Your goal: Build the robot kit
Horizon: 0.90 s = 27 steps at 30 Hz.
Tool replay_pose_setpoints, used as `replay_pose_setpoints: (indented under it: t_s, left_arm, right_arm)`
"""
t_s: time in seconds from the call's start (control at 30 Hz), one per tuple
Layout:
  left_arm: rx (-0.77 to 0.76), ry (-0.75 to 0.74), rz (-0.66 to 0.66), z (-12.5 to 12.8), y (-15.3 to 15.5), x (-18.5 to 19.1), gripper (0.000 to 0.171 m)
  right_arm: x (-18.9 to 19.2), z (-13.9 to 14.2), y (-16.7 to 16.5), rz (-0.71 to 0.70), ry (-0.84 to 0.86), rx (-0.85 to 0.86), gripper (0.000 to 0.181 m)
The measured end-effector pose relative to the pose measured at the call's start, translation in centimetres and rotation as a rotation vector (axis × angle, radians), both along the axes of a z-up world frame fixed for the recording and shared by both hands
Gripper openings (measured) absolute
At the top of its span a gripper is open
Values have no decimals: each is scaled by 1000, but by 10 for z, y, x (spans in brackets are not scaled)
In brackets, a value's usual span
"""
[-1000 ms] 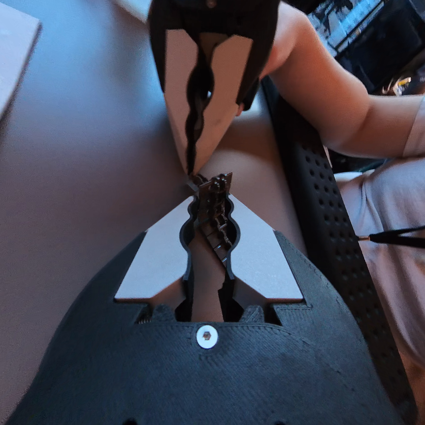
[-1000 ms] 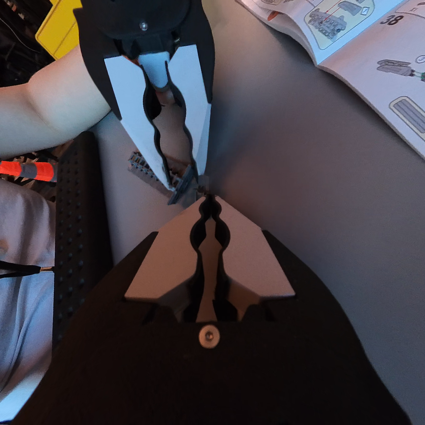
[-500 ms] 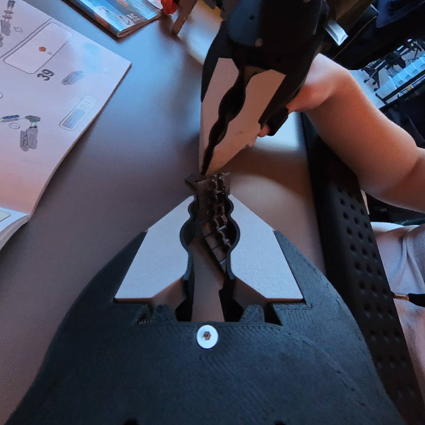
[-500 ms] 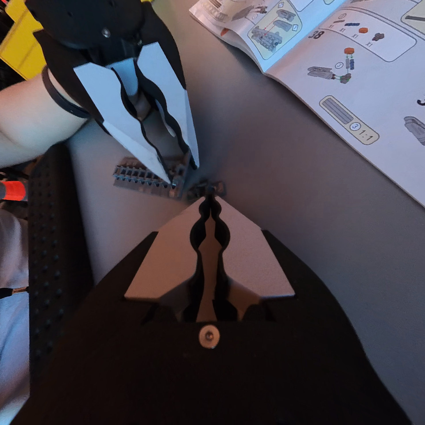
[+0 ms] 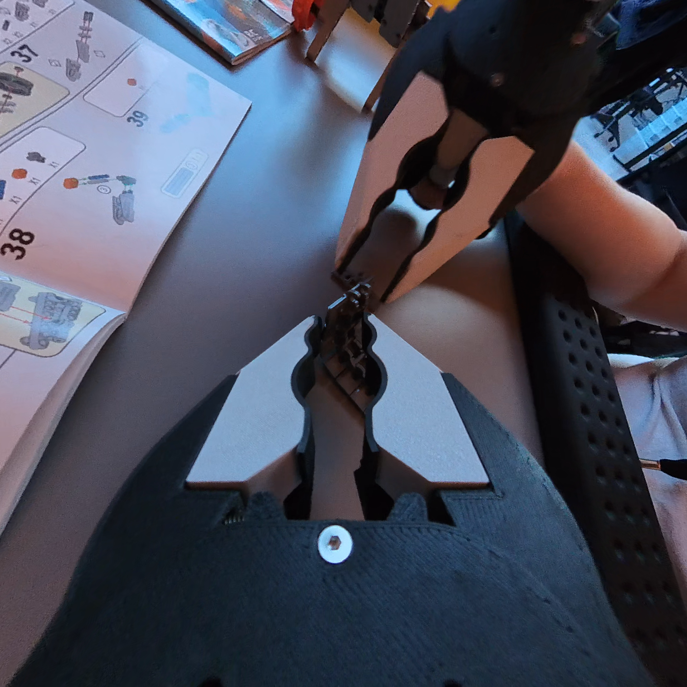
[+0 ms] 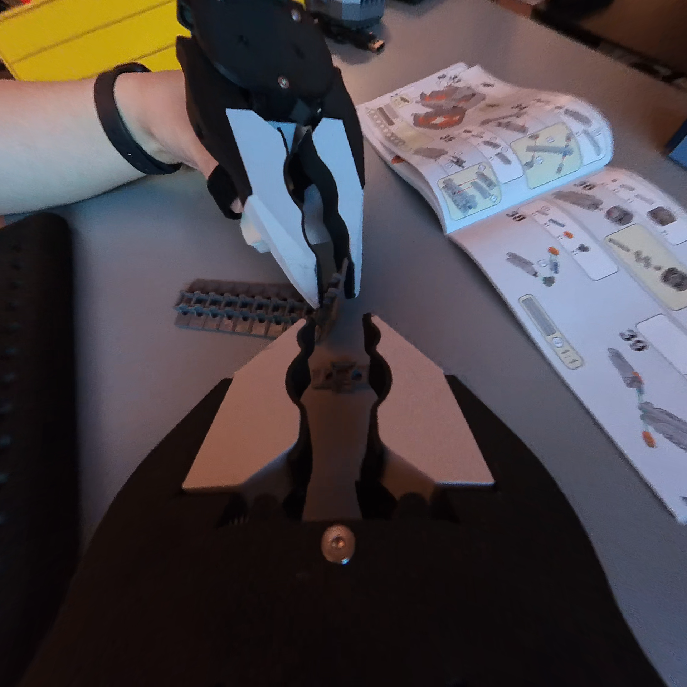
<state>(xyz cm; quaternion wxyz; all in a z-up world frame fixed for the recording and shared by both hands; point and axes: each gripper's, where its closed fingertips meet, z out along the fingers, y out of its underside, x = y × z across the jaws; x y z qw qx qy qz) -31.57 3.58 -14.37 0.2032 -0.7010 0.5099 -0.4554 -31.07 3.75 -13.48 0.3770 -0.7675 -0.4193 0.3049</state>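
From the left wrist view, a matte grey table point(image 5: 260, 230) runs forward under the left gripper point(image 5: 344, 316). Its jaws stand narrow, clamped on the end of a dark grey track strip point(image 5: 347, 345) made of linked plastic pieces, which stands tilted between the fingertips. Just ahead of the tips and a little to the right, the right gripper point(image 5: 362, 286) points down at the table with its jaws spread; a small single track link point(image 5: 347, 277) lies on the table between its tips. Off to the left lies an open instruction booklet point(image 5: 111, 178), and farther ahead to the left a closed glossy booklet point(image 5: 230, 29). To the right of the tool runs a black perforated chair arm point(image 5: 580, 409), with a person's bare forearm point(image 5: 602, 238) above it.

From the right wrist view, the same grey table point(image 6: 427, 260) lies below the right gripper point(image 6: 336, 319), whose jaws are open with nothing gripped; the single track link point(image 6: 340, 375) rests on the table inside the gap, touching neither finger. Straight ahead, the left gripper point(image 6: 334, 293) comes down steeply, pinching one end of the track strip point(image 6: 238, 308), the rest of which lies flat on the table, stretching to the left. The open instruction booklet point(image 6: 557, 223) lies to the right. A yellow bin point(image 6: 85, 37) stands far ahead to the left; its contents cannot be seen. A black wristband point(image 6: 122, 122) circles the person's forearm point(image 6: 55, 141) behind the left gripper.
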Motion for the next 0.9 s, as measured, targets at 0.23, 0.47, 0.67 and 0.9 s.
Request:
replay_pose_setpoints:
  t_s: [0.23,0.47,0.67,0.9]
  left_arm:
    - [-5,-72,-137,10,-22,2,30]
    - [17,-84,-176,11,-29,2,14]
    - [30,-12,-169,0,-28,4,7]
    - [19,7,-159,-3,-25,0,6]
  right_arm:
    - [-4,-4,-19,137,-1,-52,1]
    - [-6,1,-23,153,40,-46,1]
    - [-3,-6,-23,152,2,-67,8]
    - [34,13,-6,-101,42,-40,10]
